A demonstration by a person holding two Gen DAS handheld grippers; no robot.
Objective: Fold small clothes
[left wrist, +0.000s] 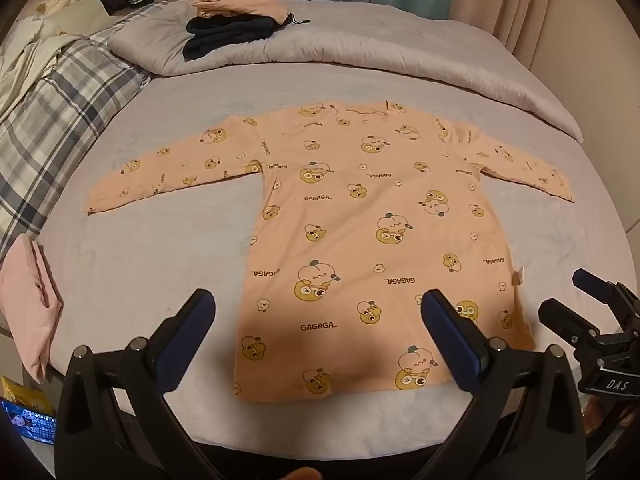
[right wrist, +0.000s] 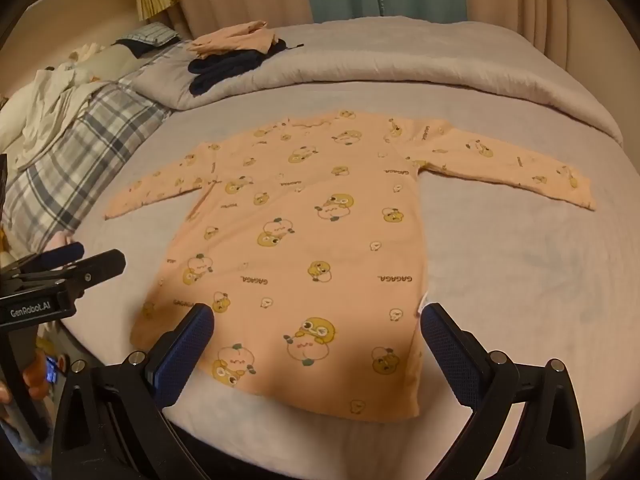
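Note:
A small peach long-sleeved shirt (left wrist: 360, 232) with cartoon prints lies flat on the grey bed, both sleeves spread out, hem nearest me. It also shows in the right wrist view (right wrist: 304, 240). My left gripper (left wrist: 316, 312) is open and empty, hovering above the hem. My right gripper (right wrist: 316, 324) is open and empty above the hem's right part. The right gripper shows at the right edge of the left wrist view (left wrist: 580, 300); the left gripper shows at the left edge of the right wrist view (right wrist: 80, 260).
A stack of folded clothes (left wrist: 236, 20), peach on dark navy, sits on the rolled grey duvet (left wrist: 360, 52) at the back. A plaid blanket (left wrist: 52, 120) lies left. A folded pink garment (left wrist: 28, 304) lies at the bed's left edge.

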